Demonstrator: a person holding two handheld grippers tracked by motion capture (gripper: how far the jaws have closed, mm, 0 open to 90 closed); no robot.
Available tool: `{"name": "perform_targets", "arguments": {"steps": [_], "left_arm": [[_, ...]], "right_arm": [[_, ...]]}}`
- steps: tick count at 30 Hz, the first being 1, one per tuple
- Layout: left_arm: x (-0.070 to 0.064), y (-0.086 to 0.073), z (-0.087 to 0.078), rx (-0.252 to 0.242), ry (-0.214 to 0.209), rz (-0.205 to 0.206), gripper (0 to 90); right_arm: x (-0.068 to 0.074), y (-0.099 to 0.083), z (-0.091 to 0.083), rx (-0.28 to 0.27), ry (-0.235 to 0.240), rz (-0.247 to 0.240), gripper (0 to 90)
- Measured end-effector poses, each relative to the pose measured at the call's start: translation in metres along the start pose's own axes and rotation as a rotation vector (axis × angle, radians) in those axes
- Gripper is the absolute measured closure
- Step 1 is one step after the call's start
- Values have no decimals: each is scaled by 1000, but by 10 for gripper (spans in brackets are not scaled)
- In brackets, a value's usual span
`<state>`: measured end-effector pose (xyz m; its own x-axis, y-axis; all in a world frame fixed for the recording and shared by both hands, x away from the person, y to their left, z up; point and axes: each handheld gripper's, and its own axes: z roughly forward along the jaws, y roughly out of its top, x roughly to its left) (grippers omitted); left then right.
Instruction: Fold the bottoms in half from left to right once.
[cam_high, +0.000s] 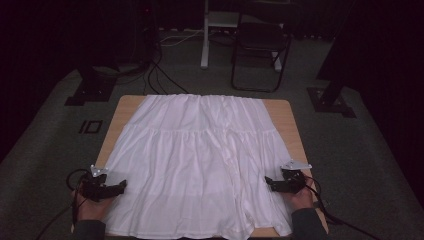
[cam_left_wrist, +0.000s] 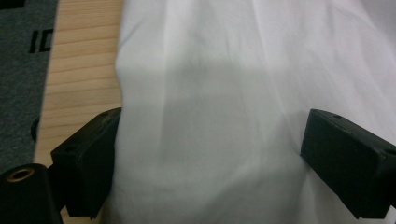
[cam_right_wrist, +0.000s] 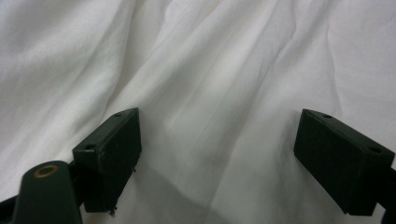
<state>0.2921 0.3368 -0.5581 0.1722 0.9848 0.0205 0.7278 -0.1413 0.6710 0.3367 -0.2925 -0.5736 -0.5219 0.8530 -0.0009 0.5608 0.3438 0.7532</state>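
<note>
Black jaws stand wide apart in both gripper views, white fabric between them. That white garment (cam_high: 200, 160) lies spread flat over most of the wooden table (cam_high: 287, 125), centre of the high view. Left gripper (cam_high: 120, 186) sits at its lower-left edge, right gripper (cam_high: 269, 183) at its lower-right edge, both open, gripping nothing. Whether the tips touch cloth is hard to tell. A chair (cam_high: 260, 47) stands upper centre.

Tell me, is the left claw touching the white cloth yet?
Cannot tell. The left gripper has its jaws spread wide over the white garment, but neither view shows contact or a gap plainly.
</note>
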Motion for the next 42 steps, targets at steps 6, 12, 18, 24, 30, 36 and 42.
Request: {"name": "perform_targets", "arguments": {"steps": [6,12,18,24,30,36,42], "left_arm": [[-7,-3,-7,-18,-28,27,233],[-11,-3,-10,-35,-89,52,731],[-16,-1,-10,-31,-62,78,827],[-23,4,-15,-40,31,131,837],[-16,10,-28,-108,85,115,839],[-1,16,-36,-132,133,101,840],[26,28,-46,-140,252,78,841]], "right_arm": [[0,0,0,0,0,-1,142],[0,0,0,0,-1,-1,142],[0,0,0,0,0,-1,142],[1,0,0,-1,-4,3,160],[-2,7,-31,-96,-111,47,361],[-20,-8,-46,1,-224,78,277],[-29,-25,-45,39,-220,110,277]]}}
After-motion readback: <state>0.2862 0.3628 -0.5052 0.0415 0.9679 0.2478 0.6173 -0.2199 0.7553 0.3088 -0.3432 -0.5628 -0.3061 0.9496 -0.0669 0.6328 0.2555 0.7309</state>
